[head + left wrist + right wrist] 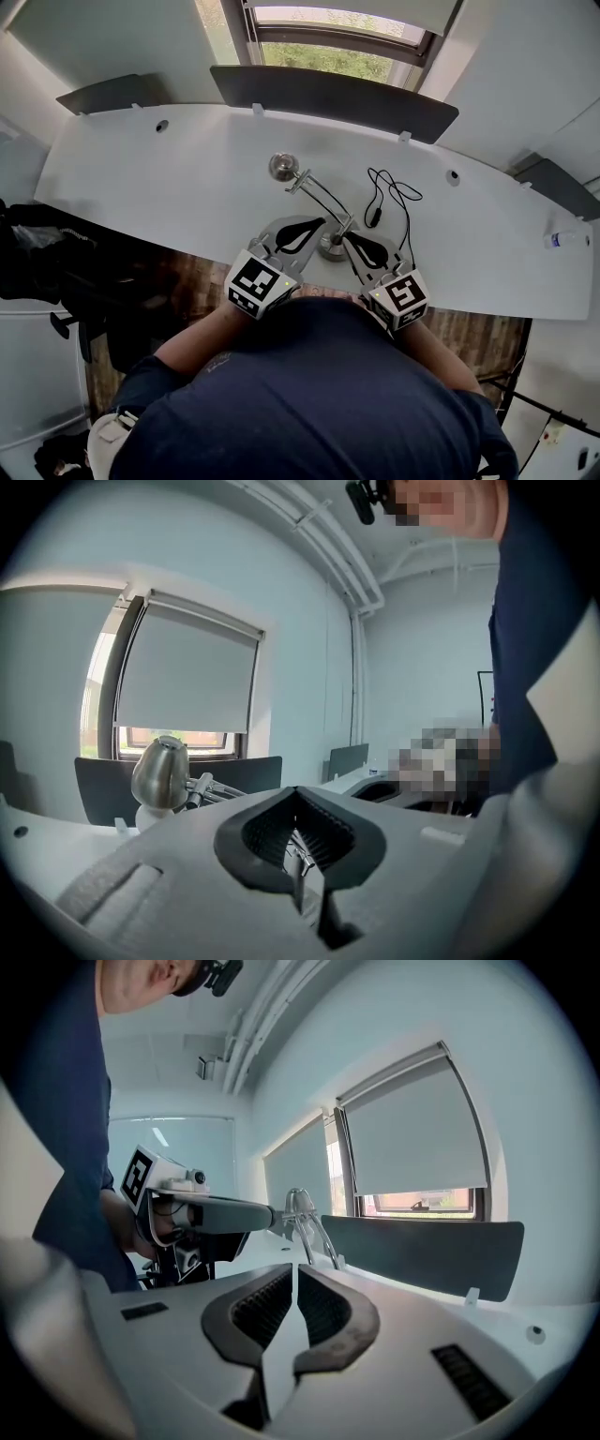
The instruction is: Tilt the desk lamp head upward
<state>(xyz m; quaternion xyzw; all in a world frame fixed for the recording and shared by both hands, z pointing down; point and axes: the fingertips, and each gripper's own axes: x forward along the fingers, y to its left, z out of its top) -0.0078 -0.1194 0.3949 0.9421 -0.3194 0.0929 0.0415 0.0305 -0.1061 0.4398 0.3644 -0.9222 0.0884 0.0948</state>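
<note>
The desk lamp stands near the front edge of the white desk (169, 178): a silver head (282, 167), thin metal arm rods (322, 195) and a round base (330, 248). My left gripper (320, 223) is shut on the lamp's arm rods; a piece of metal (298, 855) shows between its pads, and the lamp head (159, 772) sits ahead to the left. My right gripper (346, 240) hangs just right of the base, its jaws drawn together with nothing between them (293, 1271). From the right gripper view, the left gripper (202, 1213) meets the lamp arm (309, 1222).
A black cable (389, 195) lies coiled right of the lamp. A small bottle (561, 240) stands at the desk's far right. Dark divider panels (333, 94) line the back edge under a window (328, 52). Dark clutter (37, 253) sits at the left.
</note>
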